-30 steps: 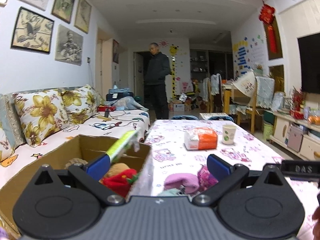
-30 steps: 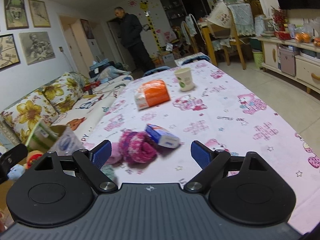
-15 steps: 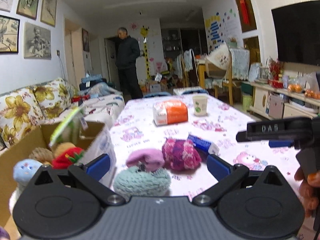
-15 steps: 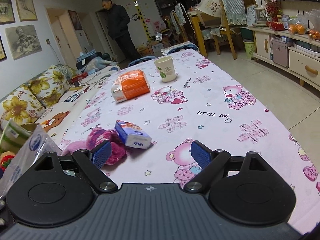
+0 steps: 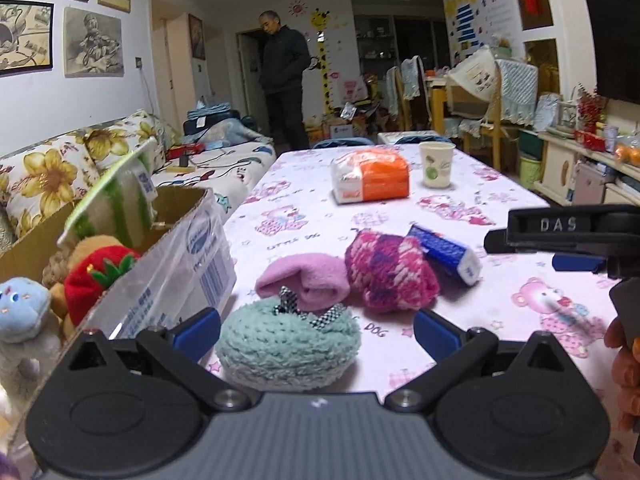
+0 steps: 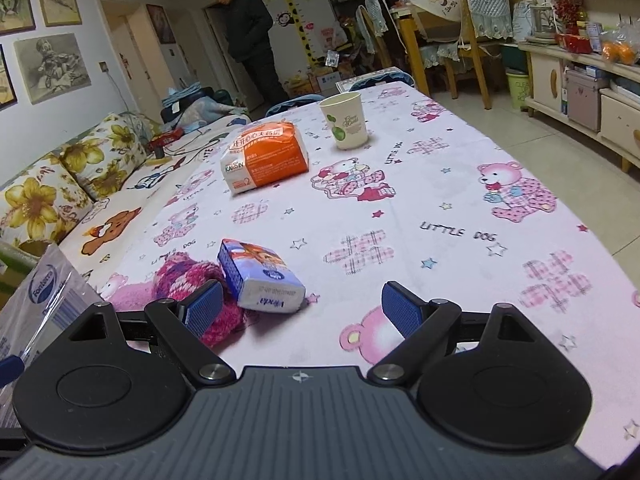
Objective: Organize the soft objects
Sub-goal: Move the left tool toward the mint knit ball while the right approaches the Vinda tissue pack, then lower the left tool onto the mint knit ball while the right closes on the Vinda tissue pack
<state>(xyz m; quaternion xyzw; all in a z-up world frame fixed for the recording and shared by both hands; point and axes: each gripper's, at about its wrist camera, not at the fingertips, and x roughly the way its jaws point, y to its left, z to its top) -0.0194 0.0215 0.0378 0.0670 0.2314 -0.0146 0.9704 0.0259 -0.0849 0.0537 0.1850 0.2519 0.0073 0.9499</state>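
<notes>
My left gripper (image 5: 316, 326) is open, its jaws on either side of a teal knitted hat (image 5: 288, 348) lying on the table. Behind it lie a pink fleece hat (image 5: 304, 282) and a magenta knitted hat (image 5: 390, 272), which also shows in the right wrist view (image 6: 192, 276). A cardboard box (image 5: 172, 248) on the left holds several plush toys, among them a red strawberry (image 5: 94, 276). My right gripper (image 6: 302, 306) is open and empty just above the table, near a blue tissue pack (image 6: 260, 276). It also shows at the right of the left wrist view (image 5: 576, 260).
The table has a pink cartoon tablecloth (image 6: 440, 216). An orange tissue pack (image 6: 264, 160) and a paper cup (image 6: 346, 120) stand farther back. A sofa with flowered cushions (image 5: 52, 172) runs along the left. A man in black (image 5: 284, 80) stands at the far end.
My left gripper has swung right from over the box and come down around the teal hat. My right gripper has moved right and forward, past the magenta hat toward the blue tissue pack.
</notes>
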